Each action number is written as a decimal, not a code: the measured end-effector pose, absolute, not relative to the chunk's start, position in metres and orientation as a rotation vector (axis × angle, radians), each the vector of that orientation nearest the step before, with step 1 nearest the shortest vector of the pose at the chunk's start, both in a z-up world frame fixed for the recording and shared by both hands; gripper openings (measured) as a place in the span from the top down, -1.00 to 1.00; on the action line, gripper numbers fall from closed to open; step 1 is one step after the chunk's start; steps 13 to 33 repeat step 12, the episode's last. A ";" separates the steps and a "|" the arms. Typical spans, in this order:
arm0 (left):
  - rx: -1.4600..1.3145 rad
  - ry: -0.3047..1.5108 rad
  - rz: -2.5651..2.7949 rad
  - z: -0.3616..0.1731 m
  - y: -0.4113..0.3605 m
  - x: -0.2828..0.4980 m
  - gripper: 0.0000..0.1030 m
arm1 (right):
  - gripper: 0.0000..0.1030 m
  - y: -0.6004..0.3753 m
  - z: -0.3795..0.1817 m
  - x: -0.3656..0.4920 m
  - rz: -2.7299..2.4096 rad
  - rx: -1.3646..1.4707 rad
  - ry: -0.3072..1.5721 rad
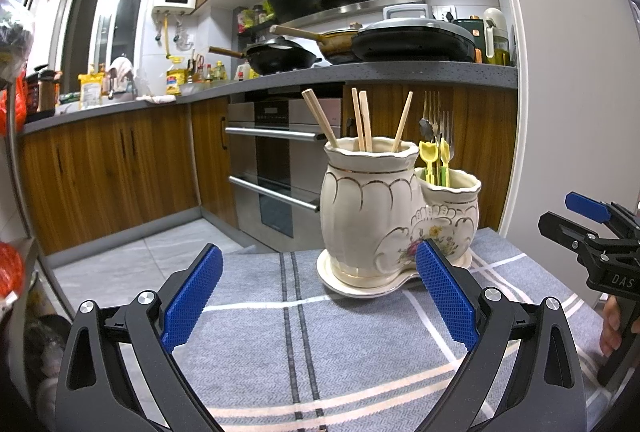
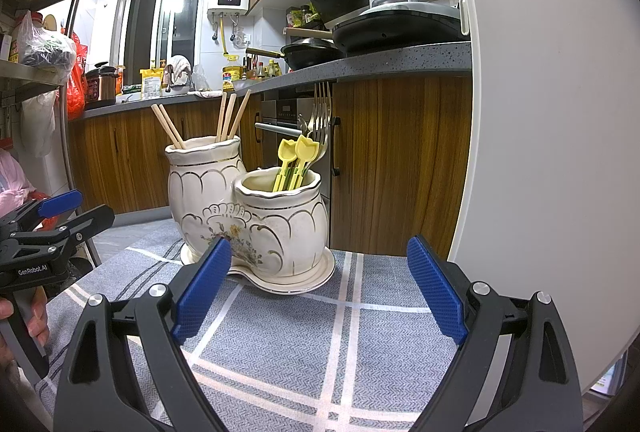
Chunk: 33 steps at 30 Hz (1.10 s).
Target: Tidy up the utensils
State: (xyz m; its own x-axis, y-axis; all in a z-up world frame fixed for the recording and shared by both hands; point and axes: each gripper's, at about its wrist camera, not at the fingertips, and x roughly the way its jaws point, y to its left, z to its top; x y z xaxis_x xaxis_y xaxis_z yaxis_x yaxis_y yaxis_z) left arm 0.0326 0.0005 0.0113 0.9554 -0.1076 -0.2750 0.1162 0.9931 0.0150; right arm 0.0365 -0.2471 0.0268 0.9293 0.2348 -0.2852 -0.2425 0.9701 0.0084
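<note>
A cream ceramic double utensil holder (image 1: pixel 384 216) stands on its saucer on the grey checked cloth (image 1: pixel 304 344). Its tall pot holds several wooden chopsticks (image 1: pixel 362 120); its short pot holds metal forks (image 1: pixel 436 120) and yellow plastic picks (image 1: pixel 434 160). The holder also shows in the right wrist view (image 2: pixel 256 208), with chopsticks (image 2: pixel 228 116), forks (image 2: pixel 322 112) and yellow picks (image 2: pixel 298 156). My left gripper (image 1: pixel 320 264) is open and empty, just short of the holder. My right gripper (image 2: pixel 320 260) is open and empty, in front of the holder.
A kitchen counter (image 1: pixel 360 72) with pans and an oven (image 1: pixel 280 160) stands behind. A white panel (image 2: pixel 540 112) rises close on the right. A metal shelf rack (image 2: pixel 36 72) with bags stands at the left. The cloth's far edge drops to the tiled floor (image 1: pixel 160 252).
</note>
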 end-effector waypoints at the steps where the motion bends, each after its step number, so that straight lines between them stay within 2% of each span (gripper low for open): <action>1: 0.031 0.277 -0.113 0.011 0.000 0.033 -0.87 | -0.71 -0.247 0.027 0.037 0.244 -0.027 0.289; 33: 0.030 0.280 -0.107 0.011 0.001 0.032 -0.90 | -0.72 -0.249 0.026 0.036 0.241 -0.026 0.291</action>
